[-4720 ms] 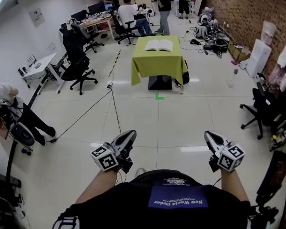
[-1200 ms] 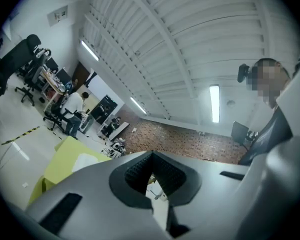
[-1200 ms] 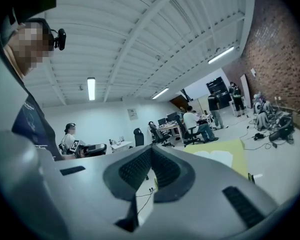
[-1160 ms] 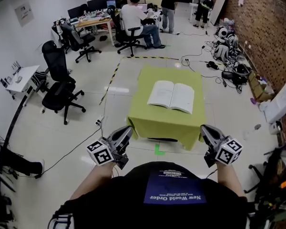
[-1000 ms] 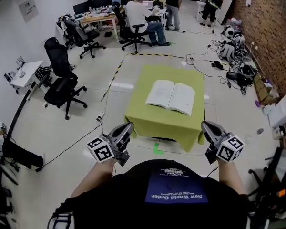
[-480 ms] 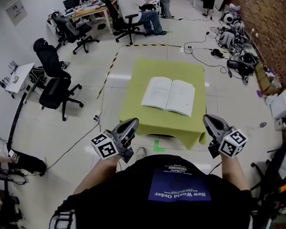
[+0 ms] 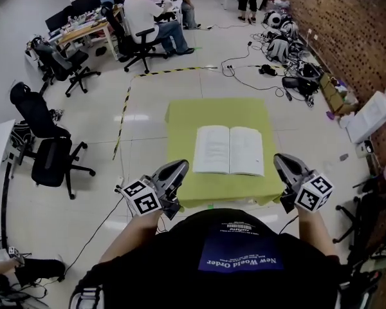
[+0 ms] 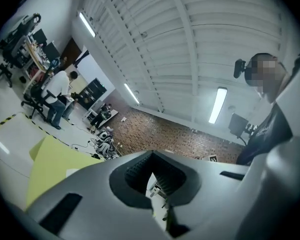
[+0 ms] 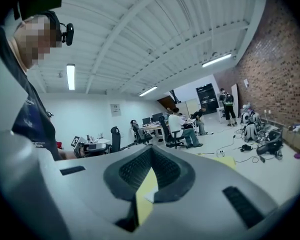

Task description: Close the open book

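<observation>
An open book lies flat with white pages up on a table under a yellow-green cloth, just ahead of me in the head view. My left gripper is held in the air short of the table's near left corner, jaws shut and empty. My right gripper hangs by the near right corner, also shut with nothing in it. Neither touches the book or the cloth. In the left gripper view the shut jaws point past the cloth. The right gripper view shows shut jaws with cloth behind them.
Black office chairs stand on the floor at the left. People sit at desks at the back. Cables and bags lie along the brick wall on the right. Yellow-black tape marks the floor left of the table.
The table and book have come much nearer, from far across the room to just in front of me. Both grippers stayed shut and were carried forward with me.
</observation>
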Demonstrator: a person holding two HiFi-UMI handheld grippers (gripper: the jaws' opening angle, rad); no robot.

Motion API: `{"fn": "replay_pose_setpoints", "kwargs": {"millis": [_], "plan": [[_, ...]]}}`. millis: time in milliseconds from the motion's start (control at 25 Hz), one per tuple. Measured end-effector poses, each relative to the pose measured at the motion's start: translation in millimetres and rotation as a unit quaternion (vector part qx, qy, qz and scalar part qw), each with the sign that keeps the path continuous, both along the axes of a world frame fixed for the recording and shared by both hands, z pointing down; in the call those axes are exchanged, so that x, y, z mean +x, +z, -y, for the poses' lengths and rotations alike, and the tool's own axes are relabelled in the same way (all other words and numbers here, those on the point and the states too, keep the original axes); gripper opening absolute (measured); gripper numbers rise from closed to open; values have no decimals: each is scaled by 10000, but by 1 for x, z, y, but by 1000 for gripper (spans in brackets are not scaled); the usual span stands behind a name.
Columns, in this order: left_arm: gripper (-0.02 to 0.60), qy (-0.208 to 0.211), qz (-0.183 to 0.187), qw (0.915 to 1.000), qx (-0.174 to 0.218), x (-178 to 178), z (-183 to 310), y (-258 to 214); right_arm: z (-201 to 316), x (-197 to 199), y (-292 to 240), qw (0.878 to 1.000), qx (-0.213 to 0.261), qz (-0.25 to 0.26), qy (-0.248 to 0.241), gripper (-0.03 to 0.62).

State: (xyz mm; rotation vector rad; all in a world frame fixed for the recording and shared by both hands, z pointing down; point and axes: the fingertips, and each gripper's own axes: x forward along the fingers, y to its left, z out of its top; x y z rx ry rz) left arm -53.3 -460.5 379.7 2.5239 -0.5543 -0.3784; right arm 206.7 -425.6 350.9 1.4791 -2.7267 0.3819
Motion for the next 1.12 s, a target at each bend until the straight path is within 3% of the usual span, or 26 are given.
{"fn": "replay_pose_setpoints", "kwargs": {"millis": [320, 640, 880, 1120], "plan": [[-8, 152, -82, 9997, -165, 6, 35, 26, 35, -4, 13, 9996, -247, -100, -36, -17], [-8, -449, -64, 9980, -451, 60, 35, 42, 63, 51, 1, 9976, -8, -111, -687, -17], [-8, -851, -160, 9941, -656, 57, 38, 45, 78, 57, 5, 9956, -32, -27, -940, -15], [-8, -830, -125, 9941, -685, 59, 39, 43, 83, 52, 4, 9943, 6, 4, -1065, -15]]}}
